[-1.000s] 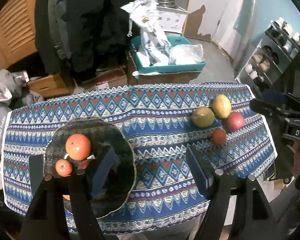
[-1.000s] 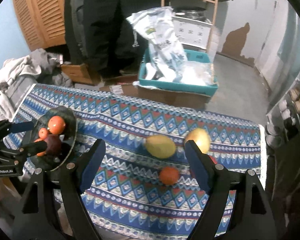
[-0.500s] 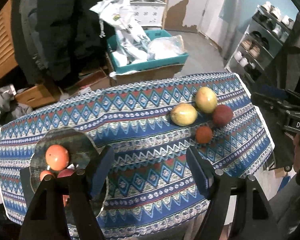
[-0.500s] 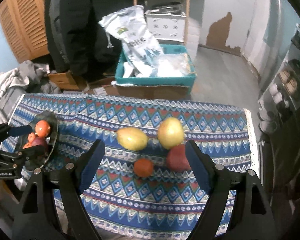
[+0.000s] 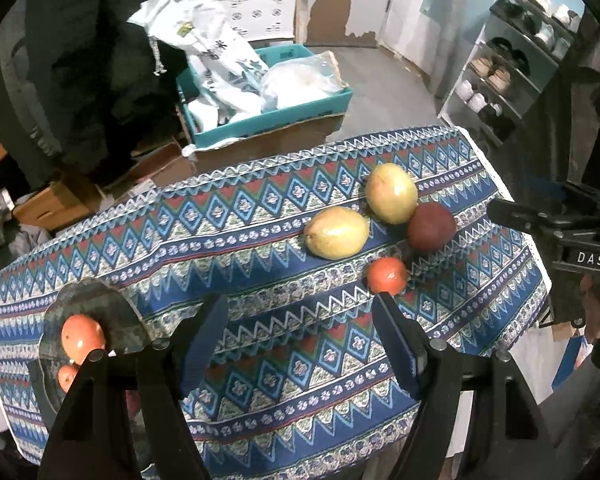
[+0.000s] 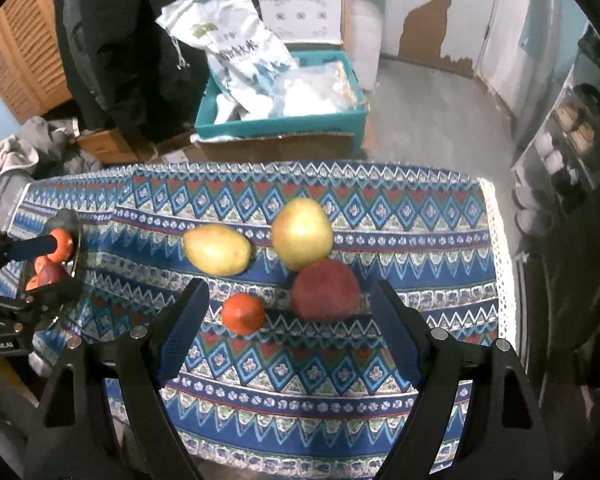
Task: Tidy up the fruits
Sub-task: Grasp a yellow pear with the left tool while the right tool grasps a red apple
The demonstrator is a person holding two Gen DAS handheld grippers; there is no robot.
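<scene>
On the patterned cloth lie two yellow mangoes [image 6: 217,249] [image 6: 302,233], a dark red fruit [image 6: 325,291] and a small orange [image 6: 243,313]. My right gripper [image 6: 288,304] hovers open just above and in front of the orange and red fruit, nothing between its fingers. My left gripper [image 5: 300,320] is open over bare cloth; the orange [image 5: 387,276], the mangoes [image 5: 336,233] [image 5: 392,193] and the red fruit [image 5: 431,226] lie to its upper right. A dark glass plate [image 5: 96,300] at the left holds an orange [image 5: 82,333] and smaller fruits, partly hidden by the left finger.
Beyond the table stand a teal crate [image 6: 284,120] with plastic bags on a cardboard box, dark hanging coats [image 6: 112,40] and a shoe shelf [image 5: 516,60] at the right. The cloth's right edge [image 6: 496,240] drops off close to the fruits.
Both grippers have swung to the right and a little lower. The loose fruits now sit nearer and larger in both views; the plate has slid toward the left edge. Jaw openings are unchanged.
</scene>
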